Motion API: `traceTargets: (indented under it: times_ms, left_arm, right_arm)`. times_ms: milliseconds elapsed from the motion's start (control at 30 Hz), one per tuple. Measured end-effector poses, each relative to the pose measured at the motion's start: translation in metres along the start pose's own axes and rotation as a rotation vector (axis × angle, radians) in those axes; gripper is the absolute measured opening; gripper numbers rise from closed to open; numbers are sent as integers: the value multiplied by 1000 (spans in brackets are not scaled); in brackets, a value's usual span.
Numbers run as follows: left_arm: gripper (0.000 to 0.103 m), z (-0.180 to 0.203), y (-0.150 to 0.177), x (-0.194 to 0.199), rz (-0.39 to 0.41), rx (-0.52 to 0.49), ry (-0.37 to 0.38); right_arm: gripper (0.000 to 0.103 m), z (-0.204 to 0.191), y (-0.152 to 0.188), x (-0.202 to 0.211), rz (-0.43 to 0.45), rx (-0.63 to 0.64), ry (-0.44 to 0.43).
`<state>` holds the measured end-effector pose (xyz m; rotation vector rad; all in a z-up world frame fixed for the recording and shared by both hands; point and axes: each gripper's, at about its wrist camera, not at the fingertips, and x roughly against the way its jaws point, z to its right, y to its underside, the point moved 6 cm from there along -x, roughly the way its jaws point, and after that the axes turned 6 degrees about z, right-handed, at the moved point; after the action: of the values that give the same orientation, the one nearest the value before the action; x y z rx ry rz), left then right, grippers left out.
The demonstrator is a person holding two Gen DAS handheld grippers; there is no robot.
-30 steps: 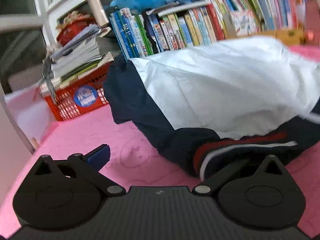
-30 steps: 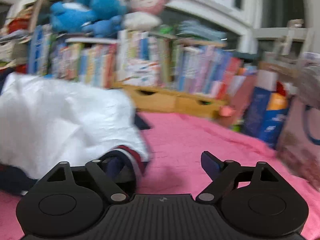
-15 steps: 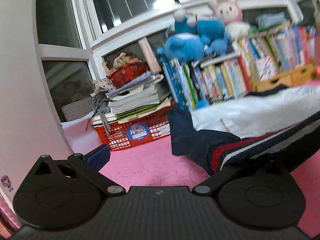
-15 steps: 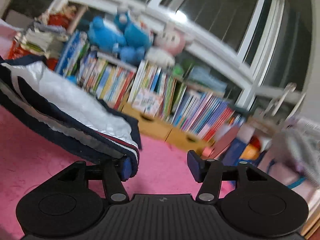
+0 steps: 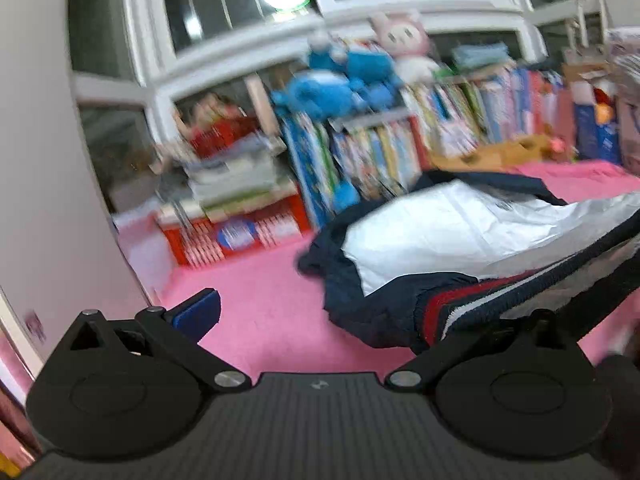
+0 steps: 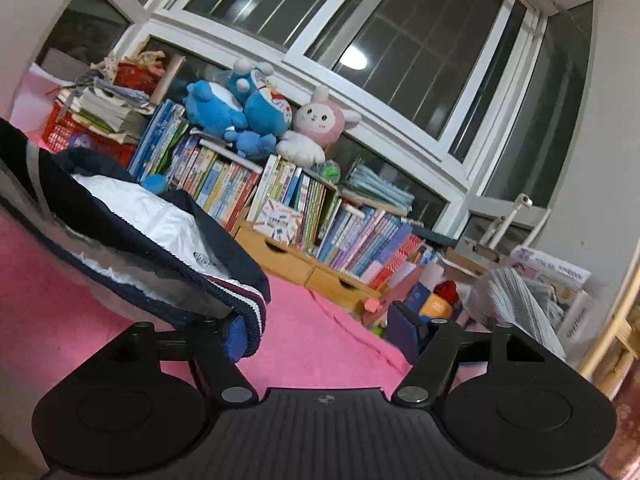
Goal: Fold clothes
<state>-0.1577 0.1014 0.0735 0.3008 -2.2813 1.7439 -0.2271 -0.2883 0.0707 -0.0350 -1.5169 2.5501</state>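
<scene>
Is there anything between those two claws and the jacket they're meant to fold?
Nothing visible. The jacket lies on the pink blanket, and its striped hem already drapes over one finger of each open claw, left and right. The books and toys sit behind.

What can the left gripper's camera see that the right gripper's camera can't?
Only the left view shows the jacket's near left end, its dark cuff on the pink cover. Only the right view shows the small white camera on its stand and the grey wall beside it. Both show the jacket, the blue plush toys, the pink bunny, the books and the windows.
</scene>
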Motion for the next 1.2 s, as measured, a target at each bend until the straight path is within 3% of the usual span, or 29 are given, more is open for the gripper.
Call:
traceTargets:
  times_ms: [167, 267, 433, 500, 567, 733, 833, 1100, 1200]
  left_arm:
    - [103, 26, 55, -12, -199, -16, 34]
    - [103, 42, 80, -20, -284, -38, 49]
    - [103, 71, 114, -33, -403, -190, 99]
    - [103, 74, 119, -31, -420, -241, 115]
    - [103, 67, 117, -24, -422, -237, 149]
    - [103, 39, 106, -9, -422, -149, 285]
    - [103, 41, 114, -14, -450, -138, 284]
    - [103, 55, 133, -36, -530, -126, 295]
    - [103, 60, 138, -41, -551, -125, 307]
  right_arm:
    - [72, -24, 46, 13, -126, -30, -115]
    - [72, -58, 74, 12, -190, -29, -223]
    - [74, -120, 101, 10, -302, 48, -445]
    - [74, -140, 109, 11, -340, 103, -513]
    - [76, -137, 104, 15, -324, 115, -561]
    - [96, -115, 89, 8, -324, 37, -662]
    - [103, -117, 97, -5, -372, 53, -672]
    - [101, -120, 112, -39, -489, 84, -702]
    - [98, -117, 89, -34, -399, -14, -770]
